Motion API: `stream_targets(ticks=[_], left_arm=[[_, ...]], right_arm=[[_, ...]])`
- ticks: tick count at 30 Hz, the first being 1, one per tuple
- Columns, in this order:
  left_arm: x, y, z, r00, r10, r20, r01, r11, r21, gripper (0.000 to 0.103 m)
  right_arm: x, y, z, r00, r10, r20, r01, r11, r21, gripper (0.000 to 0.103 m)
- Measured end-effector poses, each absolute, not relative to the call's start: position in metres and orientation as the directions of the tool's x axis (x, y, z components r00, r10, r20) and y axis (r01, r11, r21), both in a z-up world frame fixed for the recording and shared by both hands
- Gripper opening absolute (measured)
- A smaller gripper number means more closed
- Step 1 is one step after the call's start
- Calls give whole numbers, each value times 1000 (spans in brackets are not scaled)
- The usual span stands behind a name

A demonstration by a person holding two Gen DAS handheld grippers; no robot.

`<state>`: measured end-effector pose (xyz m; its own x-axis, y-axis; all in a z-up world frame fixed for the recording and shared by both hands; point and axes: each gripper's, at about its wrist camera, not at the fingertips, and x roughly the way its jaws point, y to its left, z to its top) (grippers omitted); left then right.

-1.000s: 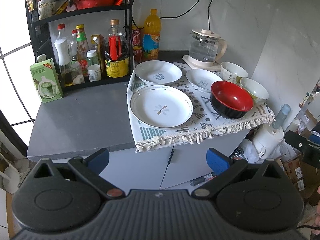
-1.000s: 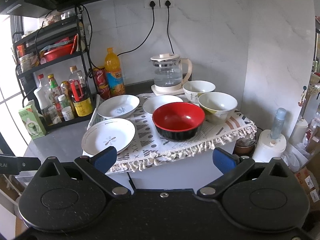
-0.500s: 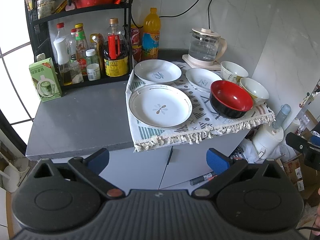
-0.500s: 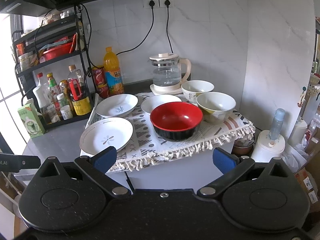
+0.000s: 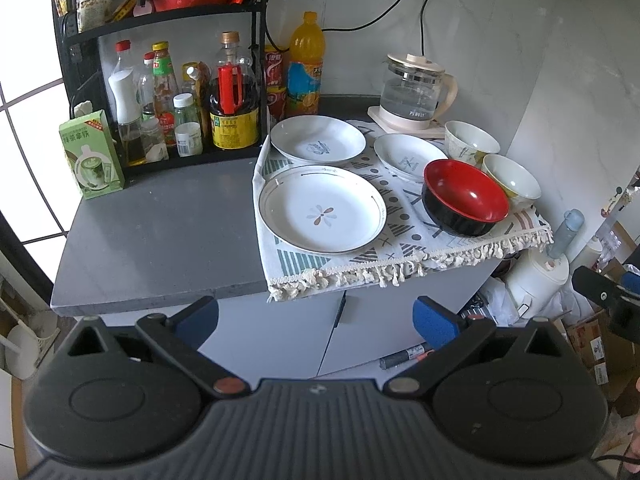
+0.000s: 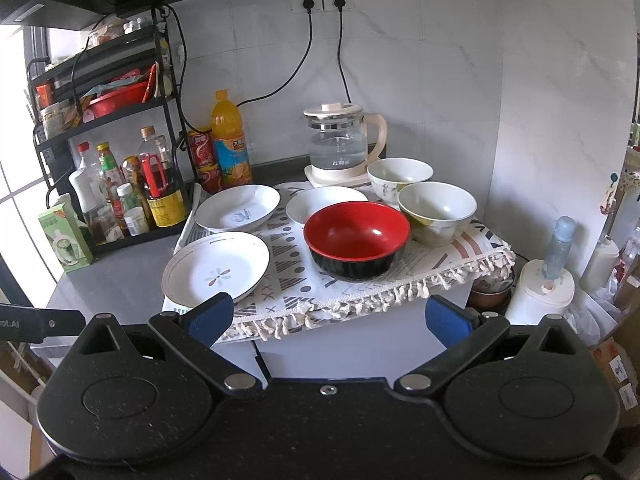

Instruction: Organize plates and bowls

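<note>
Both grippers hang in front of the counter (image 5: 160, 232), short of its front edge, and neither holds anything. The left gripper (image 5: 316, 316) has its blue pads (image 5: 198, 316) spread wide apart, released; the right gripper (image 6: 328, 318) likewise stands wide open with nothing between its pads (image 6: 210, 316). A fringed cloth (image 6: 380, 280) covers the right half of the counter and its fringe hangs over the front edge. On the cloth, the big plate (image 5: 322, 208) with a flower mark lies at the front left corner, close to the front edge. Behind it, toward the back edge, lies a second plate (image 5: 318, 138), and to the right of that a small plate (image 5: 410, 154). The red bowl (image 6: 356, 236), black outside, stands upright near the cloth's front edge, right of the big plate and just before the small plate, partly hiding it in the right wrist view. Two pale bowls stand at the right edge: the near bowl (image 6: 438, 210) just beside the red bowl, the far bowl (image 6: 400, 174) behind it, next to the kettle (image 6: 340, 146) at the back. A rack (image 5: 160, 80) of bottles fills the back left corner, with a green box (image 5: 92, 154) beside it at the left edge.
</note>
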<state>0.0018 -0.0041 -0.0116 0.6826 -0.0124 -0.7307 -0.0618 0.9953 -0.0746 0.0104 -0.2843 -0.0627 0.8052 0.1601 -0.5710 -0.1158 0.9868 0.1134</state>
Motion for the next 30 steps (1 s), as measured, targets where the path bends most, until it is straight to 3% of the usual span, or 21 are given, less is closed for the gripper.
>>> stream_targets(ticks=[30], left_arm=[[45,-21,-21,646,-38,-762,-48,995,-91,102]], right_arm=[[35,-307,-74,762,142,-632,-87,989,117,103]])
